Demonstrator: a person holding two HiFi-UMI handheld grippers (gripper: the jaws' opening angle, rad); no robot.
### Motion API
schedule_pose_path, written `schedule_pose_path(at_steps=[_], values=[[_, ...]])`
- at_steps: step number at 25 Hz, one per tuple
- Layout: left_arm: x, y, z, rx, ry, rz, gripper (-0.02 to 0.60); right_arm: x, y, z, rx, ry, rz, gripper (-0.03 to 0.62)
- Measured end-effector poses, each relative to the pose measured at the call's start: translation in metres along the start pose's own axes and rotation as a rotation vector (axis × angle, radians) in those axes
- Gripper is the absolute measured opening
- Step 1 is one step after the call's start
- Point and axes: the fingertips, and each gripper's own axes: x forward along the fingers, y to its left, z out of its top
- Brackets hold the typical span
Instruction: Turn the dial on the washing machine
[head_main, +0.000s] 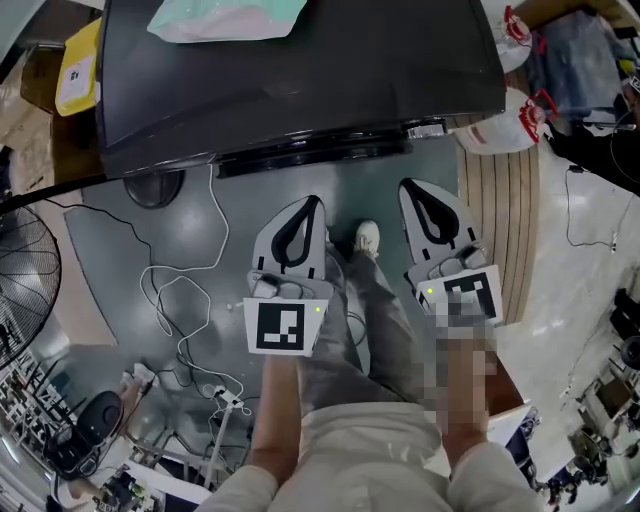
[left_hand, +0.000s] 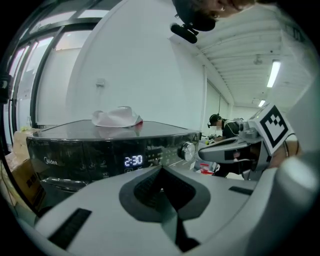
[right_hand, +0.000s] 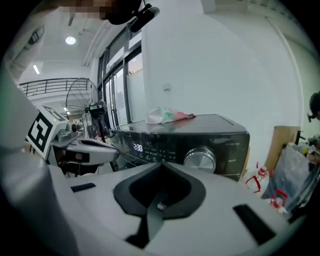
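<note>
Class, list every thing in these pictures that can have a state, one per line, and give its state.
washing machine: switched on.
display: lit, reading 2:30.
dial: untouched, clear of both tongs.
cloth: crumpled, lying on the machine's top.
left tongs: shut, empty.
right tongs: shut, empty.

Workshop hall: loose floor cables (head_main: 215, 215), fan (head_main: 20, 285), strip lights (left_hand: 273, 73).
</note>
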Motion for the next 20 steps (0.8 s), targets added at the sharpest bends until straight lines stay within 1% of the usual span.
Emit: schedule_pose_path(at_steps=[2, 5, 20], values=[[-0.001, 0.000, -0.001, 0.002, 0.001, 0.001, 0.012, -0.001, 0.006, -0.001, -0.017, -0.006, 0.016, 0.006], [-0.003, 0.000, -0.002, 0.002, -0.001, 0.004, 0.012, -0.001, 0.014, -0.003, -0.011, -0.005, 0.030, 0.006], [0.002, -0.006, 0.002, 0.011, -0.002, 0.004, 0.012, 0.000, 0.015, 0.002, -0.029, -0.013, 0.026, 0.006]])
